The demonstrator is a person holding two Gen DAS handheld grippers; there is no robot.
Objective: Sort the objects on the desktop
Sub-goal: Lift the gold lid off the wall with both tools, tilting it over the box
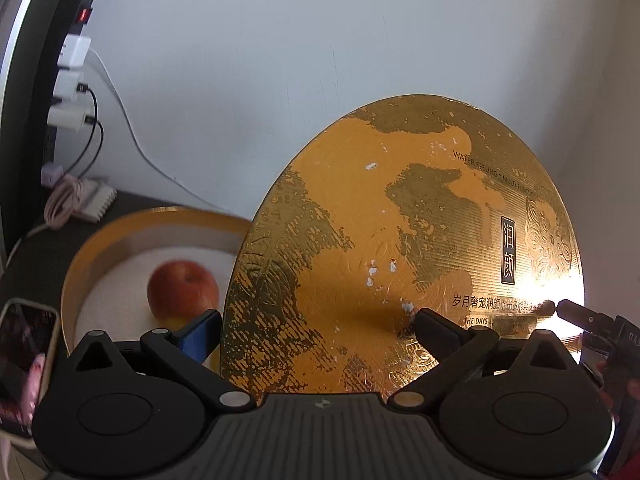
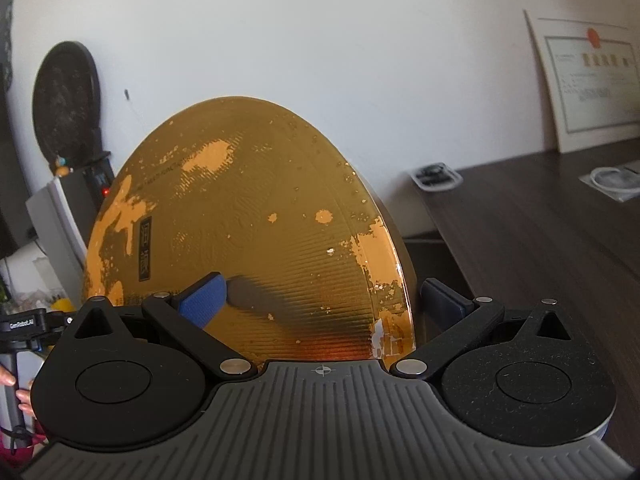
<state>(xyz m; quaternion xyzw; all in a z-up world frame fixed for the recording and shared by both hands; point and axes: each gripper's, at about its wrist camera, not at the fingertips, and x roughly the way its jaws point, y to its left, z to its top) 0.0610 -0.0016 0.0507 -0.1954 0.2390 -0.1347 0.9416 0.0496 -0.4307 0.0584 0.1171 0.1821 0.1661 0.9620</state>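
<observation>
Round gold lid [image 1: 404, 240] stands nearly on edge, printed face toward both cameras, tilted back toward the wall. It sits dead ahead of my left gripper [image 1: 316, 332] and fills the gap between its fingers; the jaws are spread wide, one blue pad [image 1: 198, 336] at the lid's left margin, the other finger low on its face, neither clearly pressing. My right gripper [image 2: 322, 300] is also spread, straddling the lid's right rim: its left pad lies over the face, its right finger behind the edge, so the rim runs up between them. I cannot tell whether either pad touches. The right gripper looks the better placed to pinch the rim. A disc has no long axis; what matters is that its plane is close to vertical and its lower edge is hidden behind the gripper bodies. The open gold box base [image 1: 86, 258] lies to the left of the lid on the counter [image 2: 540, 240], an apple [image 1: 182, 290] inside. I judge the lid must tip left and down onto it.
</observation>
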